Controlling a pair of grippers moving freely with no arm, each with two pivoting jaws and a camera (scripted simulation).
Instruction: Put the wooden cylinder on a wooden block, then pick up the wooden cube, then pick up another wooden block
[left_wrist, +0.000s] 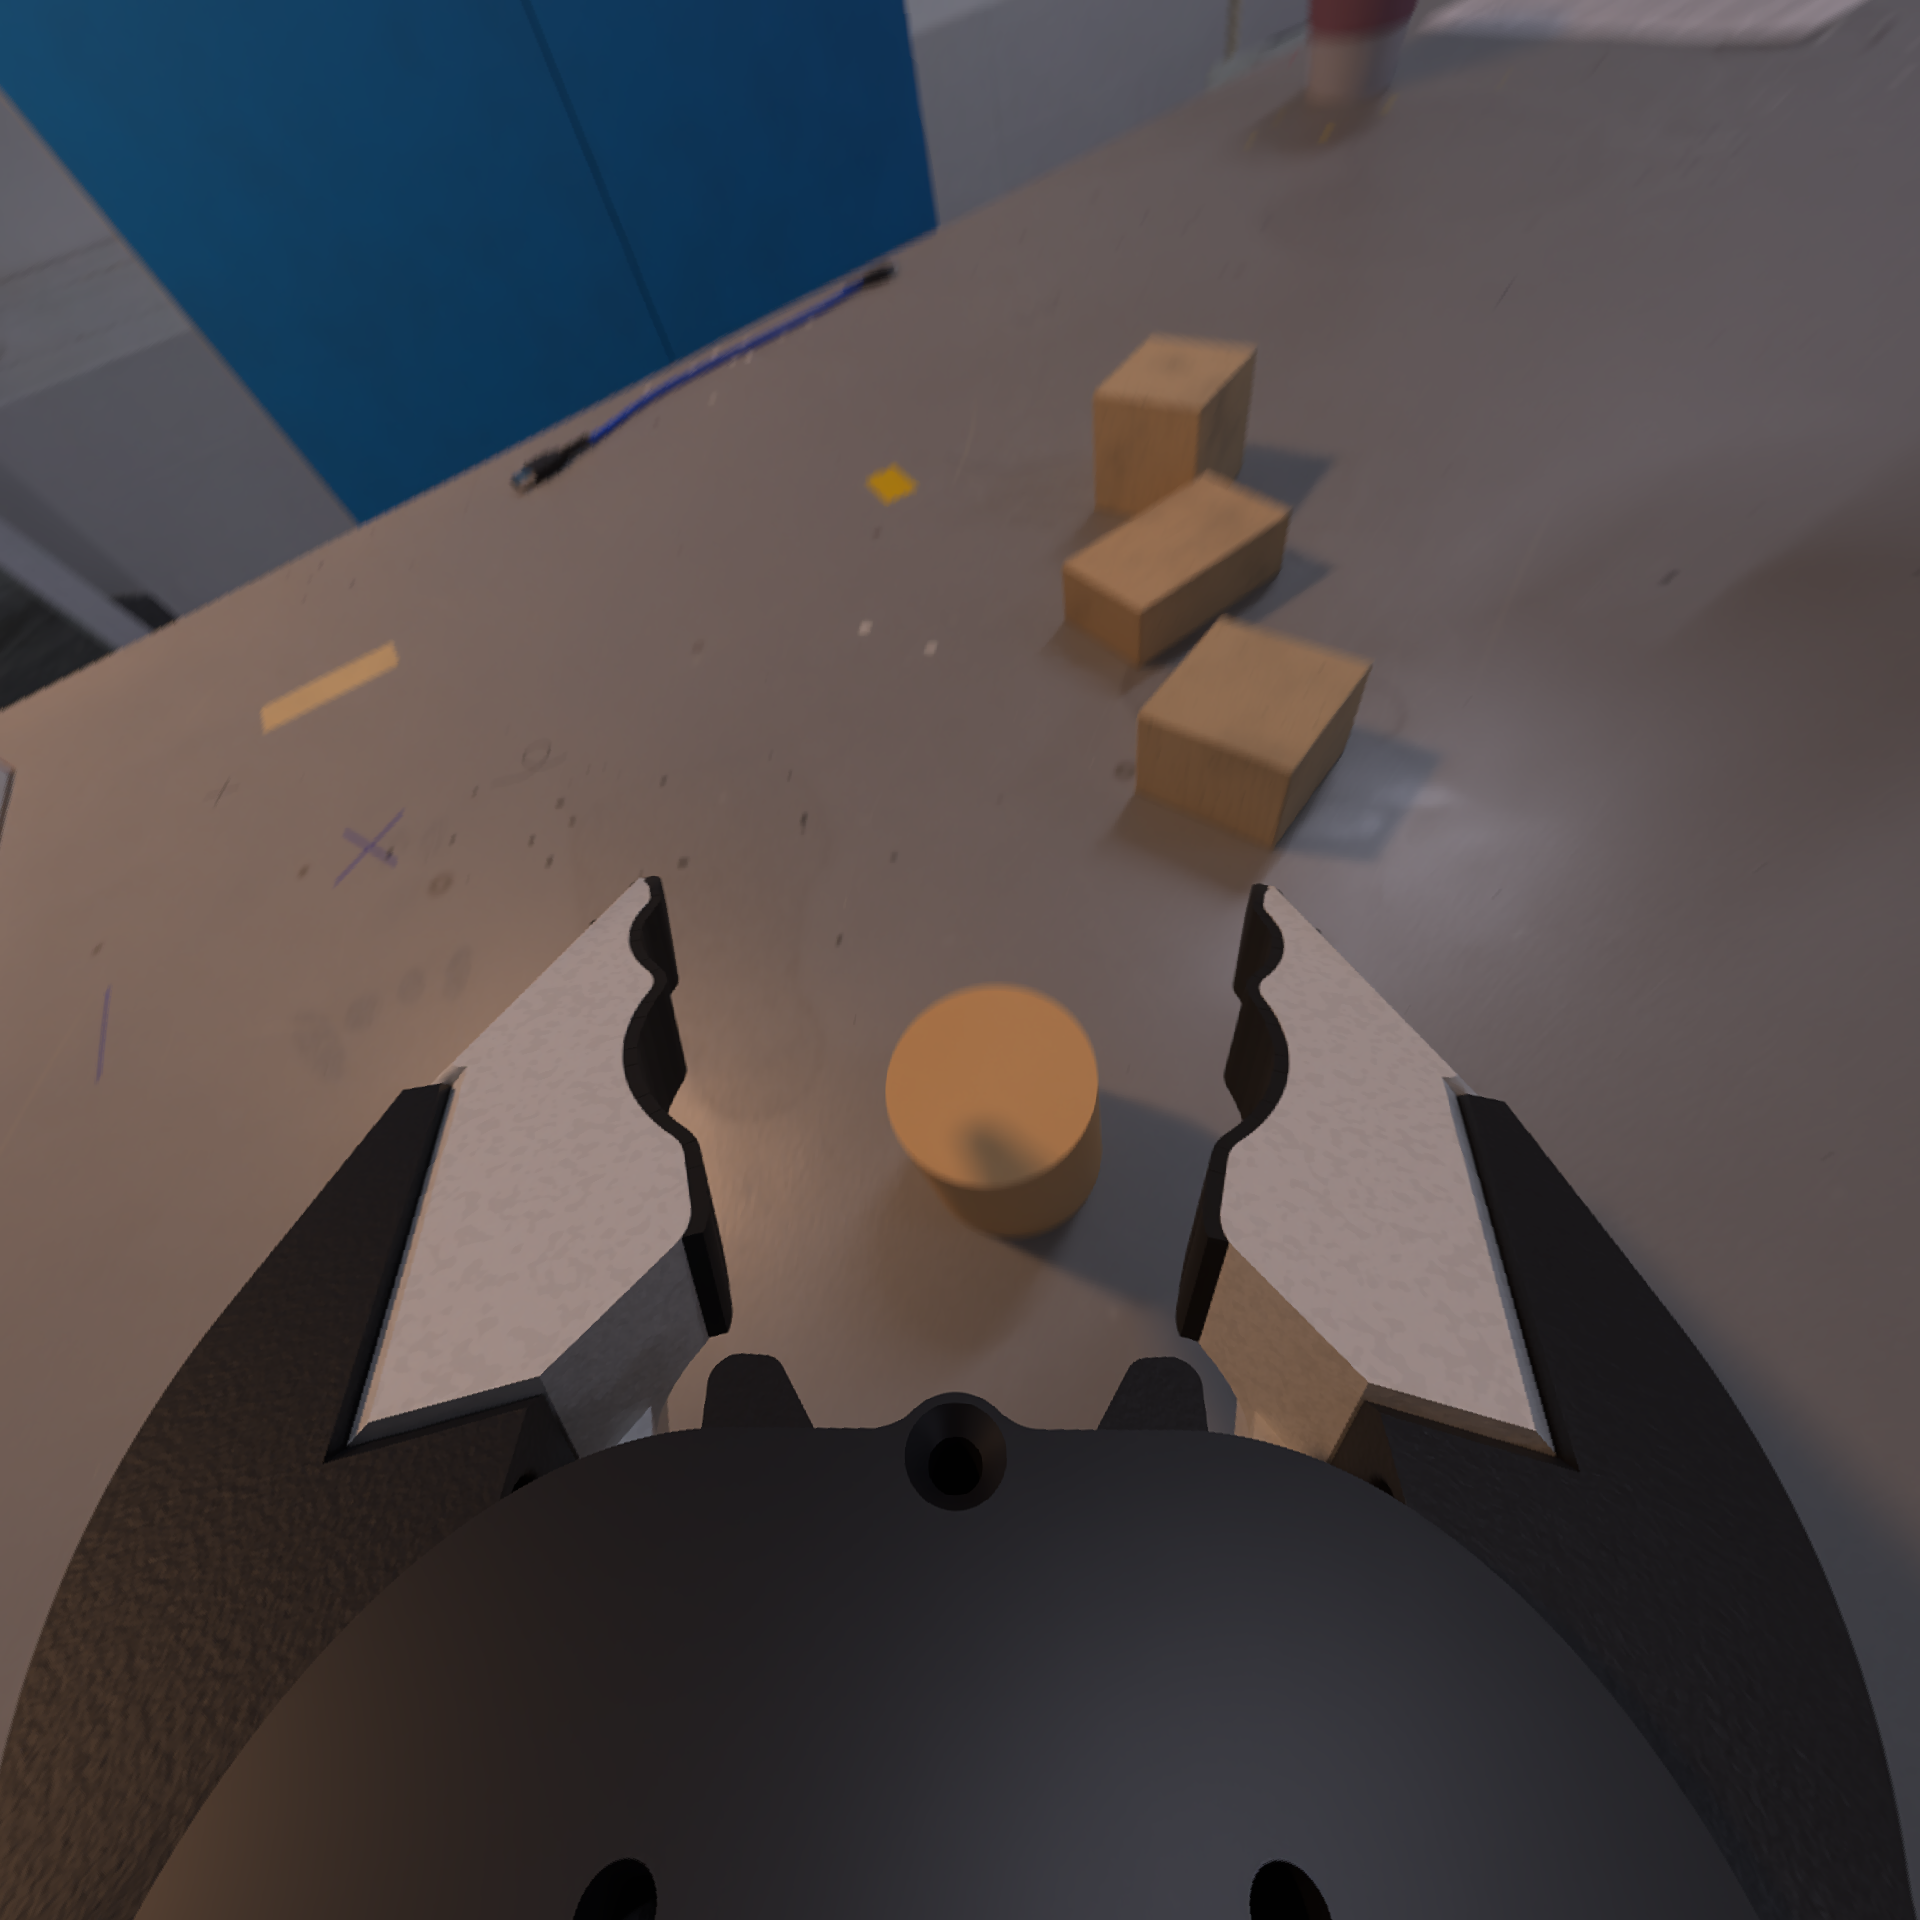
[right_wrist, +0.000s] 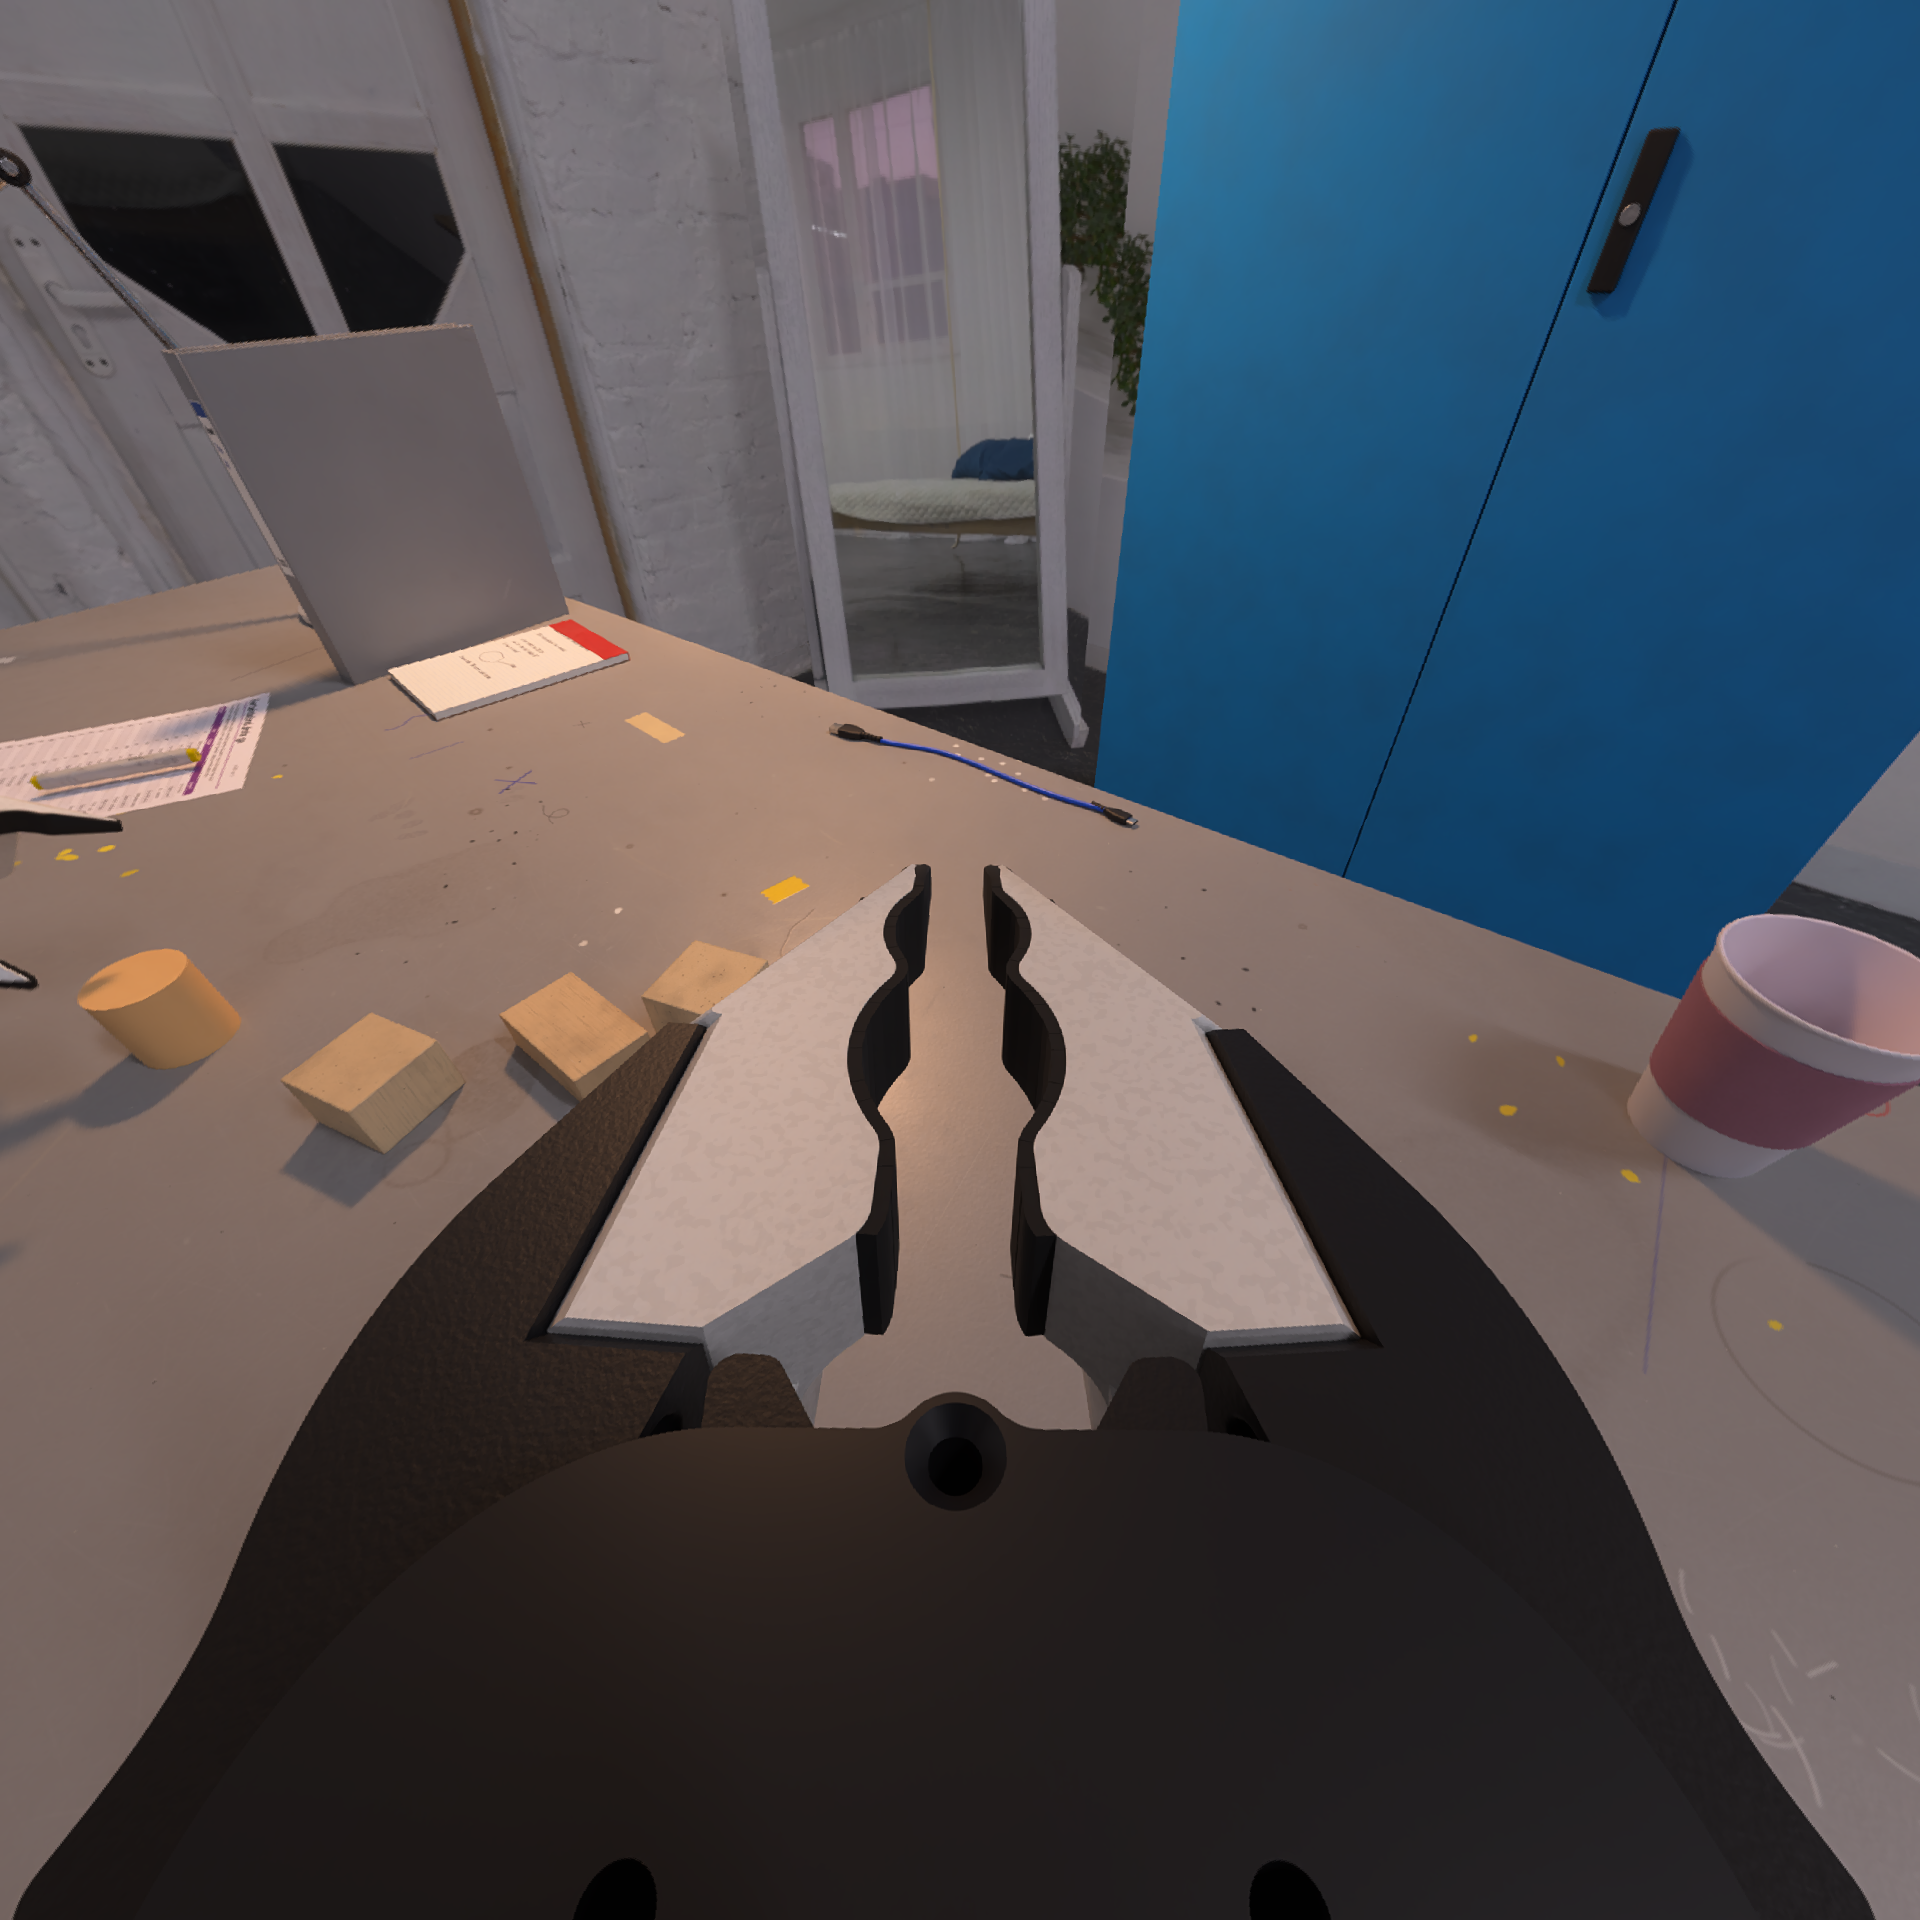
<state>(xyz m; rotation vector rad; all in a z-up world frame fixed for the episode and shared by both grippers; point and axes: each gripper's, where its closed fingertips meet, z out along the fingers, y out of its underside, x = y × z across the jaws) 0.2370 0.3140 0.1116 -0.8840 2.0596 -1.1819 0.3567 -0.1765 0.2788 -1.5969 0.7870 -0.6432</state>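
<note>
A wooden cylinder (left_wrist: 992, 1107) stands upright on the grey table, between the fingers of my open left gripper (left_wrist: 956, 894), touching neither. Three wooden blocks lie in a row beyond it: a near one (left_wrist: 1247, 727), a middle one (left_wrist: 1174, 566) and a far one (left_wrist: 1169, 421). In the right wrist view the cylinder (right_wrist: 156, 1006) is at far left, with the blocks (right_wrist: 374, 1081), (right_wrist: 571, 1031), (right_wrist: 701, 979) to its right. My right gripper (right_wrist: 956, 878) is shut and empty, above the table right of the blocks. The tips of the left gripper (right_wrist: 42, 831) show at the left edge.
A pink and white paper cup (right_wrist: 1787, 1044) stands at the right. A blue cable (right_wrist: 982, 769) lies near the table's far edge, by a blue cabinet (right_wrist: 1507, 468). A notepad (right_wrist: 509, 665), a printed sheet (right_wrist: 135, 753) and a grey board (right_wrist: 384, 488) are at the back left.
</note>
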